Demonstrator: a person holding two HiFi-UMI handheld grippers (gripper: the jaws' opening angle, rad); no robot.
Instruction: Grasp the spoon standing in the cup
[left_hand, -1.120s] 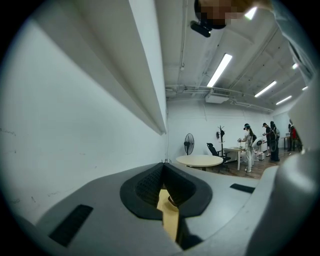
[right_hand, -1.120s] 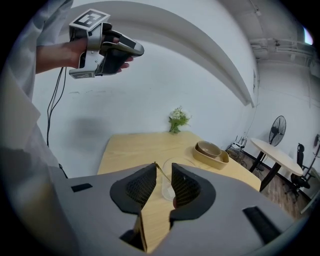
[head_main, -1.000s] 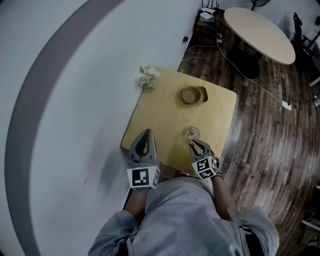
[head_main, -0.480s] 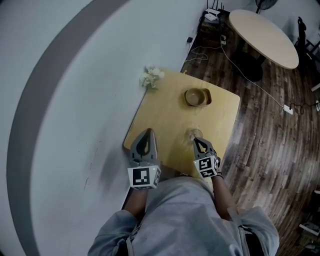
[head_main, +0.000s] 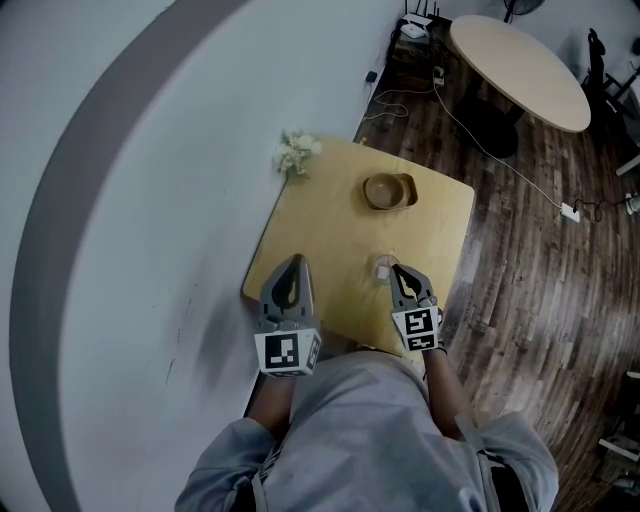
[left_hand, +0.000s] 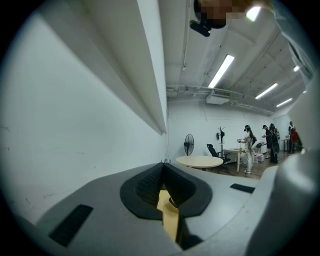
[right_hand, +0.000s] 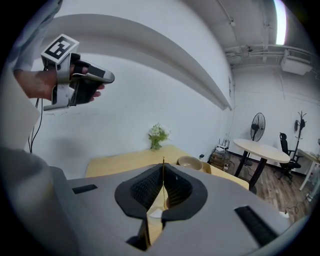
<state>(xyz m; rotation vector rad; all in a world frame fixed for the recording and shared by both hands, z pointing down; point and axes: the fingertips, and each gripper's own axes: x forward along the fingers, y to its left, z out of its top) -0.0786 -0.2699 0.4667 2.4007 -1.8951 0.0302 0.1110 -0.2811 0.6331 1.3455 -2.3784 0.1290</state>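
A clear cup (head_main: 384, 267) stands near the front edge of the wooden table (head_main: 320, 225). My right gripper (head_main: 399, 271) hangs just right of and above the cup. Its jaws are shut on the thin golden spoon handle (right_hand: 163, 175), which sticks up between the pads of the right gripper (right_hand: 163, 166). The spoon's bowl end is hidden. My left gripper (head_main: 291, 264) hovers over the table's front left corner. Its jaws are shut with nothing between them, and in its own view the left gripper (left_hand: 164, 165) points out toward the room. A hand holds the left gripper (right_hand: 75, 85) up at the left.
A tan bowl (head_main: 388, 190) sits at the table's back right. A small bunch of white flowers (head_main: 294, 153) stands at the back left by the curved white wall. A round table (head_main: 520, 65) and cables lie on the wood floor beyond. Several people stand far off (left_hand: 250, 145).
My right gripper's jaws, open beside the cup a second ago, have closed on the spoon handle. The left gripper has stayed where it was.
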